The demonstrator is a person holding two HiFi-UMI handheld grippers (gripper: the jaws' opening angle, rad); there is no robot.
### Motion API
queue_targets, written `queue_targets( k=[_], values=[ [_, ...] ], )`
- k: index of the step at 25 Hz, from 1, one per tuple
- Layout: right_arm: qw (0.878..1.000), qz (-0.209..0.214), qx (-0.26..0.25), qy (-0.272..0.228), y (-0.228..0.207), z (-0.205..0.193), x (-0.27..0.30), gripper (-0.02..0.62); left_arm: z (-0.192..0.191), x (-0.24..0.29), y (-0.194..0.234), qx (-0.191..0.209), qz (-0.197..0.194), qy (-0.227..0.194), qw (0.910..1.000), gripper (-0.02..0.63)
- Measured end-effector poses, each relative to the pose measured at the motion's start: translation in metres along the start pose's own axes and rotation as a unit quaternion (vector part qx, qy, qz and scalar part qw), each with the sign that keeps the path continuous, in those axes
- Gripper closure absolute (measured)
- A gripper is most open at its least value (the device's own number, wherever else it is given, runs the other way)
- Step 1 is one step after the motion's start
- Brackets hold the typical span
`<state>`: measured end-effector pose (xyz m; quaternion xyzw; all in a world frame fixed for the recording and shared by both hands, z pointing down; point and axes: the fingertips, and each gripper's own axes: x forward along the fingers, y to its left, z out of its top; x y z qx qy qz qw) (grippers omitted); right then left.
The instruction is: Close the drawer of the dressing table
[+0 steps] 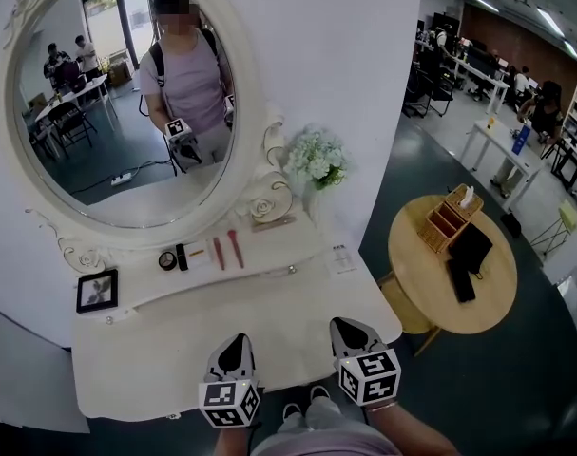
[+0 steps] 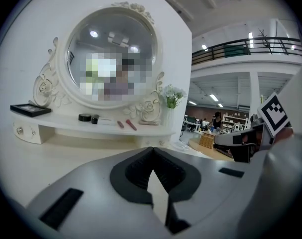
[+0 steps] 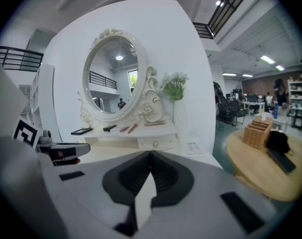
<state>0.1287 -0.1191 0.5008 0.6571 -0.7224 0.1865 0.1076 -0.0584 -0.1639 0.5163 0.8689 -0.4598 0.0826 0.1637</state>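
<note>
The white dressing table (image 1: pixel 174 350) has a raised shelf under an oval mirror (image 1: pixel 126 93). A small drawer with a round knob (image 1: pixel 291 270) (image 3: pixel 153 143) sits under the shelf's right end, and its front looks flush with the shelf. A second knobbed drawer front (image 2: pixel 26 132) is at the left end. My left gripper (image 1: pixel 234 345) (image 2: pixel 151 149) hovers over the tabletop near its front edge, shut and empty. My right gripper (image 1: pixel 350 326) (image 3: pixel 151 153) hangs beside it to the right, also shut with nothing between its jaws. Both point toward the mirror.
On the shelf lie a black photo frame (image 1: pixel 97 291), a round compact (image 1: pixel 167 260), red brushes (image 1: pixel 227 250) and a flower vase (image 1: pixel 317 160). A paper card (image 1: pixel 341 257) lies at the table's right. A round wooden side table (image 1: pixel 421 283) stands to the right.
</note>
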Motion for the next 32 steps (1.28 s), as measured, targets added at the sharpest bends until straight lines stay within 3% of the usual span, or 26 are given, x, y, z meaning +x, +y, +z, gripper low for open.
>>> queue_targets(
  k=[7, 32],
  values=[
    [1.000, -0.015, 0.014, -0.010, -0.008, 0.000, -0.013, 0.592, 0.000, -0.004, 0.000, 0.002, -0.003, 0.001, 1.0000, 0.604],
    [0.999, -0.002, 0.034, -0.021, -0.014, -0.001, -0.012, 0.592, 0.003, 0.006, -0.007, 0.007, -0.002, 0.001, 1.0000, 0.604]
  ],
)
